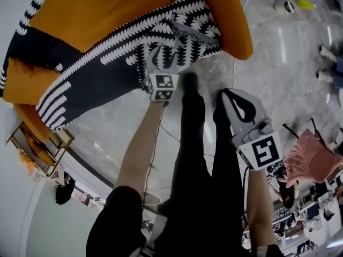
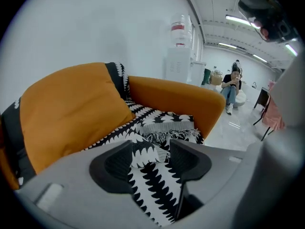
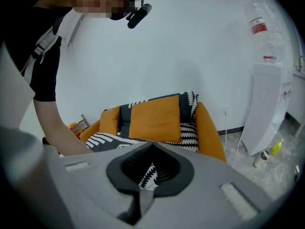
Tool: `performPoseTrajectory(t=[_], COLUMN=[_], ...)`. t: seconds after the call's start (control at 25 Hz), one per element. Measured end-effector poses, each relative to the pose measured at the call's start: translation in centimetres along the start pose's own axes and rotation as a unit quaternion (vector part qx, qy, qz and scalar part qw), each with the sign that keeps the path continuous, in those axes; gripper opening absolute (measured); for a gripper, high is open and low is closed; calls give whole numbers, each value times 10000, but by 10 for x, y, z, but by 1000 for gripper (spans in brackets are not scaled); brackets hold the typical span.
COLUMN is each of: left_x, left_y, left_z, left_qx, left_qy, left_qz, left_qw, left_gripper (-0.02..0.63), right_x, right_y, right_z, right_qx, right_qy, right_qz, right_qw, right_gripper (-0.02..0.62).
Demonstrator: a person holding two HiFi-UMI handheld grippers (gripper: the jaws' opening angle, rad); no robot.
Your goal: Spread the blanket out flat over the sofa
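Observation:
The black-and-white patterned blanket (image 1: pixel 107 74) lies over the seat and back of the orange sofa (image 1: pixel 236 20), with its fringed grey end (image 2: pixel 167 128) bunched near the right arm. An orange cushion (image 2: pixel 71 109) rests on the blanket. My left gripper (image 1: pixel 161 71) is at the seat's front edge. In the left gripper view it (image 2: pixel 151 159) stands open, with the blanket's hanging edge between the jaws and the pads off the cloth. My right gripper (image 1: pixel 228 96) hangs over the floor, away from the sofa. In the right gripper view it (image 3: pixel 152 149) is shut on nothing.
A water dispenser (image 3: pixel 267 104) stands to the right of the sofa, with bottles (image 3: pixel 274 149) on the floor beside it. A small side table (image 1: pixel 37 143) sits at the sofa's left end. A person (image 2: pixel 232 87) sits far back. The grey tiled floor (image 1: pixel 278 52) lies in front.

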State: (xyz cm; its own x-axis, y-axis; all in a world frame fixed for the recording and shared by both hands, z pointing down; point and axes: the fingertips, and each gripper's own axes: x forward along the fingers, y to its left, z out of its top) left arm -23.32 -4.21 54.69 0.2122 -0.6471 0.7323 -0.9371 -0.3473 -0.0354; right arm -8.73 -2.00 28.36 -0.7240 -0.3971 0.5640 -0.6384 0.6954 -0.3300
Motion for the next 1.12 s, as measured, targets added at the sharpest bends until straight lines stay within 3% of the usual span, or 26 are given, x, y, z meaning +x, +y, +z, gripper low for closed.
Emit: performPoseTrajectory(t=[0.56,0.88,1.12], left_x=[73,74,59], left_y=[-5,-4,1], left_z=[-54,-57,-41], left_qx=[72,225,271], left_qy=[558,586,405], left_qz=[257,249,210], left_qw=[9981,9977,9986], left_gripper=[271,102,35], right_x=[14,14,11], right_y=[-24,-27,-18], right_z=[-51,-65,-64], right_qx=[268,397,450], right_qy=[345,385,368], right_qz=[38,62,77], right_qw=[9990,9985,9983], right_gripper=[2,2,3])
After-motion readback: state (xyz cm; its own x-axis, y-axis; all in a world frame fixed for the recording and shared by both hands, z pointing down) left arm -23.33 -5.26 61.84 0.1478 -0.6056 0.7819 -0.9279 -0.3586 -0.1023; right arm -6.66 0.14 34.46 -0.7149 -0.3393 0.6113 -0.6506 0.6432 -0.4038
